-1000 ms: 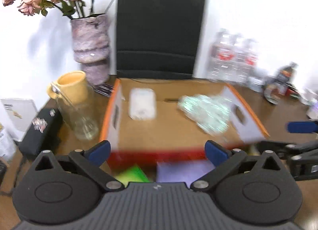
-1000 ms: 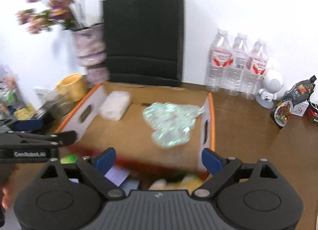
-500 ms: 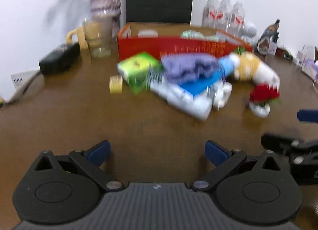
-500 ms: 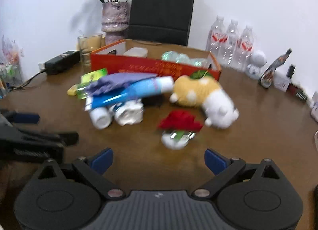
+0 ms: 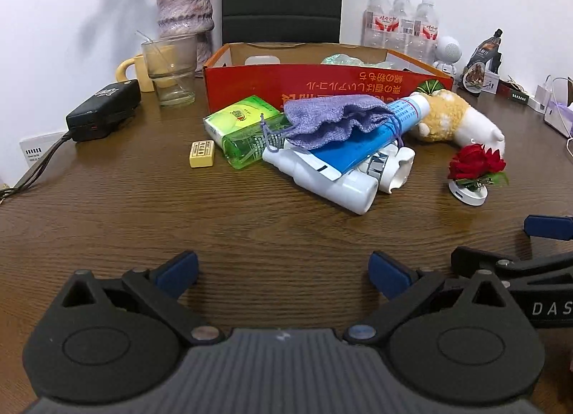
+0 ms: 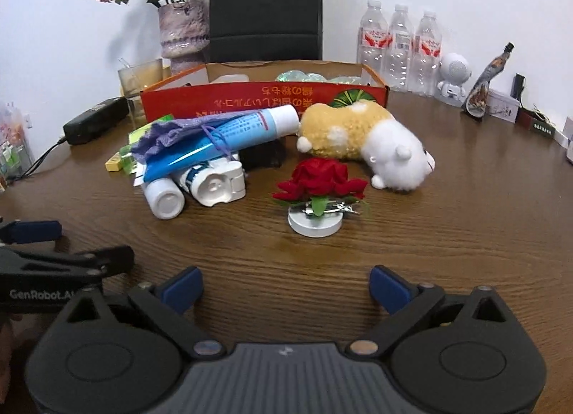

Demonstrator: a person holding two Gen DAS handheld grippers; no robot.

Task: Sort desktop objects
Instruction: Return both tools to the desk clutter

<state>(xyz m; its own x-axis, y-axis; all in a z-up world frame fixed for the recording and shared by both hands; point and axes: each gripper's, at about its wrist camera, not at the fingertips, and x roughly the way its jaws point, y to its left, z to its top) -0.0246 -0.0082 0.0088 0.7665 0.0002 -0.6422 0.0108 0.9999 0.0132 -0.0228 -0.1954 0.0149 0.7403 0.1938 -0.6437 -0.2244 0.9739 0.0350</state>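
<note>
Both wrist views sit low over the table [image 5: 143,220], facing the back wall. Left view looks from left of the pile; right view from its right, nearer the rose [image 6: 320,177]. Both share the red box [image 5: 322,86].

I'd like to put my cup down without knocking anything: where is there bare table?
The wide strip of brown table between the two open tongs and the pile is bare. So is the patch left of the yellow eraser. It is crowded before the red box, where pouch, tube, bottles, plush toy and rose cluster.
</note>
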